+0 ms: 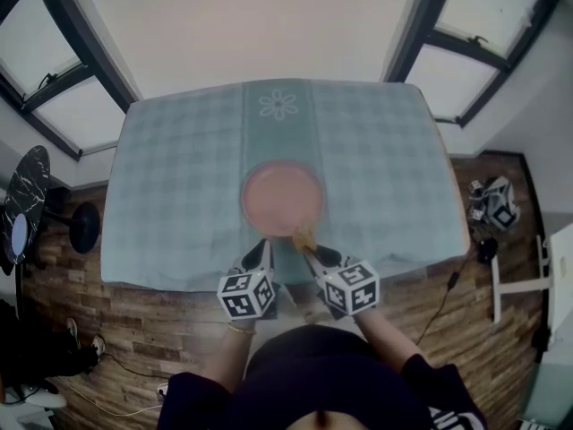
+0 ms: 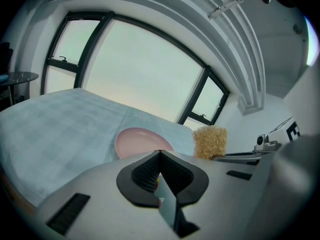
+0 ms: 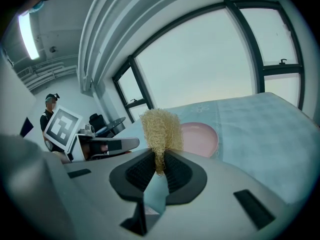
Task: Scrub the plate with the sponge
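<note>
Holding the left tool (image 1: 265,251) fully closed, its black ribbed pads (image 2: 146,172) meeting with nothing between them. Pinching a straw-coloured, fibrous, loofah-like sponge (image 3: 161,129) in the right tool (image 3: 160,168), with the jaws clamping tight on the narrow lower end and the bushy upper part sticking out beyond the tips. Carrying both tools side by side, close together but apart, over the near edge of the counter (image 1: 170,240), each pointing forward and somewhat downward and each bearing a white cube (image 1: 246,294) with black square markers.

Facing a round, shallow pink plate (image 1: 282,197) lying flat on the pale teal checked cloth (image 1: 385,177) covering the counter, on the plainer middle strip below a white flower motif (image 1: 278,105), just ahead of the two tools and untouched by the left one. Bringing the sponge (image 1: 304,237) right up to the plate's near rim in the head view, without making clear there whether fibre is meeting rim; looking raised and clear of the plate in both gripper views.

Catching, in the left gripper view, the plate (image 2: 142,140) beyond the closed jaws and the sponge (image 2: 210,141) off to the right. Catching, in the right gripper view, the plate (image 3: 200,138) behind and to the right of the sponge, and the left tool (image 3: 107,145) alongside at the left. Standing over a wood-plank floor (image 1: 152,312)
</note>
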The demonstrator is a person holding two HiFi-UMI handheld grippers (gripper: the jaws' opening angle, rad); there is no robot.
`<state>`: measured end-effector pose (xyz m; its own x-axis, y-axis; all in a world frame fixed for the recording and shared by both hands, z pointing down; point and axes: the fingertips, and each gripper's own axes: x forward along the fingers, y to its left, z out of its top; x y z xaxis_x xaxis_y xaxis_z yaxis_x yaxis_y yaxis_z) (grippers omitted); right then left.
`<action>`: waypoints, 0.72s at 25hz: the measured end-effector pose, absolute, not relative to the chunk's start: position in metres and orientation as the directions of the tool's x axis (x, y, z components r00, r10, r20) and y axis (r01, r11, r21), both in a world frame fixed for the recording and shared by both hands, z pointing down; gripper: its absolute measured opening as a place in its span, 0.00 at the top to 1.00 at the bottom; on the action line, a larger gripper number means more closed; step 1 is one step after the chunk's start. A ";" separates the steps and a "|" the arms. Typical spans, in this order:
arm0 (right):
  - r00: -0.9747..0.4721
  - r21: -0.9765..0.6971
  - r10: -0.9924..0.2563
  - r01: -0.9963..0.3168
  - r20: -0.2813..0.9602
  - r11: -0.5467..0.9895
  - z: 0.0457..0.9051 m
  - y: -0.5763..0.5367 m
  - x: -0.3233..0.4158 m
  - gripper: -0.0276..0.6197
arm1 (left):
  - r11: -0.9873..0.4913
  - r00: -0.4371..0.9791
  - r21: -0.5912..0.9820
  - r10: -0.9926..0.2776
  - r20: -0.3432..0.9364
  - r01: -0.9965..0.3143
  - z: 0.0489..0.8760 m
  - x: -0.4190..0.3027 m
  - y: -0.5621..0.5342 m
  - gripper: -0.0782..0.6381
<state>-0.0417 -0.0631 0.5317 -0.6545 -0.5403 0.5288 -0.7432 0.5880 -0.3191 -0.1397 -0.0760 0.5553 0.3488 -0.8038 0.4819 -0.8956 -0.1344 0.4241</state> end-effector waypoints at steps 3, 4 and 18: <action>-0.664 -0.318 -0.544 -0.736 0.513 0.597 0.527 -0.044 -0.032 0.89 | -0.129 0.344 0.428 -0.810 0.475 -0.895 0.551 -0.129 -0.055 0.88; -0.665 -0.318 -0.547 -0.735 0.508 0.599 0.526 -0.037 -0.028 0.89 | -0.128 0.343 0.429 -0.811 0.474 -0.894 0.550 -0.125 -0.047 0.88; -0.671 -0.329 -0.566 -0.735 0.478 0.593 0.531 0.040 0.015 0.89 | -0.121 0.335 0.431 -0.820 0.465 -0.894 0.549 -0.089 0.041 0.88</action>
